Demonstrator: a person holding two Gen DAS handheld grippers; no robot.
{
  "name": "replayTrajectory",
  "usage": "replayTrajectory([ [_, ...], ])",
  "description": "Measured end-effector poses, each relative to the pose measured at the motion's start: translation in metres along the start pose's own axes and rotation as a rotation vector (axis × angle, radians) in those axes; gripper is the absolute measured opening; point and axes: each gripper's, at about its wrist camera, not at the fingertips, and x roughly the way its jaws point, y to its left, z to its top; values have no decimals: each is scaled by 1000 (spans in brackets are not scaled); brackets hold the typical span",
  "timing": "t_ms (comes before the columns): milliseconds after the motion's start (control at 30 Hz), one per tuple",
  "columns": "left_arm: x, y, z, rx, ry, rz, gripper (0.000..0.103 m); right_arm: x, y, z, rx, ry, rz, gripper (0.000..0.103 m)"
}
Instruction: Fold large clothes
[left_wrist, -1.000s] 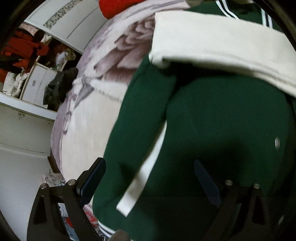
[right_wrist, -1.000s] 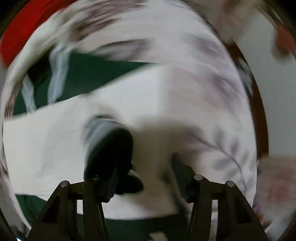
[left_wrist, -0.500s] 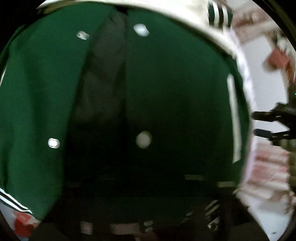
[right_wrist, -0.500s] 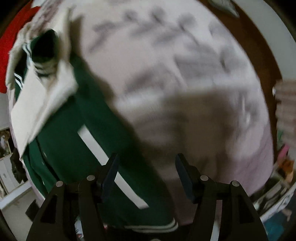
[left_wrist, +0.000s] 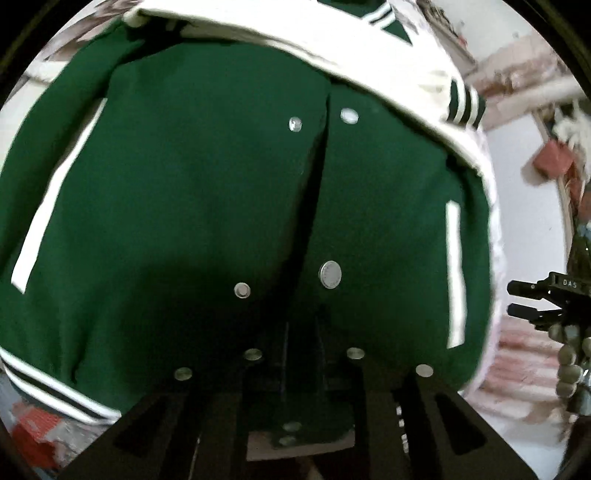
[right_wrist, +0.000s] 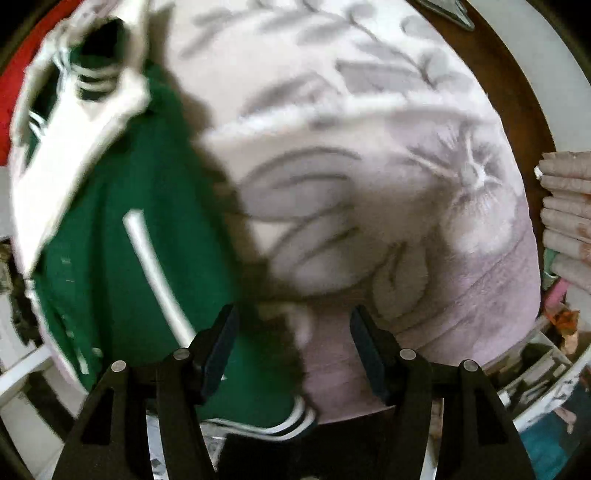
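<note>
A dark green varsity jacket (left_wrist: 184, 206) with white sleeves, white pocket stripes and silver snaps lies on the bed. In the left wrist view it fills the frame, front opening (left_wrist: 314, 206) facing me, a white sleeve (left_wrist: 332, 48) folded across its top. My left gripper (left_wrist: 301, 354) sits over the jacket's lower hem at the opening, jaws close together in shadow on the green fabric. In the right wrist view the jacket (right_wrist: 122, 229) lies at the left. My right gripper (right_wrist: 293, 350) is open and empty over the jacket's right edge and the bedspread.
A pale pink bedspread (right_wrist: 369, 166) with a grey leaf print covers the bed. A red cloth (right_wrist: 14, 81) lies at the far left. A stack of folded linens (right_wrist: 565, 214) stands at the right. The other gripper (left_wrist: 543, 302) shows at the right edge of the left wrist view.
My left gripper swung from the jacket's left side to its front opening at the hem and closed. My right gripper moved off the white sleeve to the jacket's right edge.
</note>
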Motion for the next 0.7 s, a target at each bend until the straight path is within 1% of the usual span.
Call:
replayTrajectory([
  [33, -5, -2, 0, -9, -11, 25, 24, -13, 5, 3, -22, -17, 26, 65],
  [67, -12, -3, 1, -13, -42, 77, 29, -23, 8, 6, -43, -32, 41, 65],
  [100, -21, -7, 0, -5, -93, 141, 44, -32, 11, 10, -62, -46, 52, 65],
  [133, -26, -11, 2, 7, -126, 184, 69, -42, 17, 18, -83, -62, 66, 65],
  [167, -27, -9, 5, 15, -150, 233, 81, -49, 25, 26, -97, -69, 78, 66],
  [200, -25, -11, 7, 26, -177, 315, 89, -52, 30, 37, -114, -72, 92, 66],
  [233, -22, -11, 9, 30, -185, 362, 89, -52, 38, 51, -134, -76, 104, 66],
  [267, -15, -12, 13, 32, -190, 434, 89, -46, 40, 65, -150, -75, 112, 66],
  [333, -5, -11, 20, 12, -197, 510, 89, -24, 57, 92, -191, -51, 131, 66],
  [400, 11, -11, 26, -20, -196, 542, 89, 12, 73, 121, -226, -11, 158, 66],
  [467, 24, -6, 28, -50, -190, 594, 89, 48, 78, 136, -259, 39, 145, 65],
  [500, 26, 2, 26, -55, -176, 611, 89, 60, 75, 138, -264, 54, 83, 52],
  [533, 36, 7, 27, -68, -145, 638, 89, 70, 62, 141, -255, 59, 4, 44],
  [567, 37, 11, 27, -82, -129, 652, 89, 73, 47, 144, -231, 58, 25, 44],
  [600, 45, 15, 28, -107, -130, 653, 89, 72, 30, 147, -192, 62, 74, 44],
  [633, 44, 20, 29, -125, -132, 653, 93, 71, 17, 149, -170, 79, 121, 44],
  [667, 47, 23, 30, -141, -135, 662, 96, 69, 14, 151, -182, 99, 140, 44],
  [700, 47, 24, 29, -151, -140, 675, 103, 64, 17, 153, -213, 126, 145, 45],
])
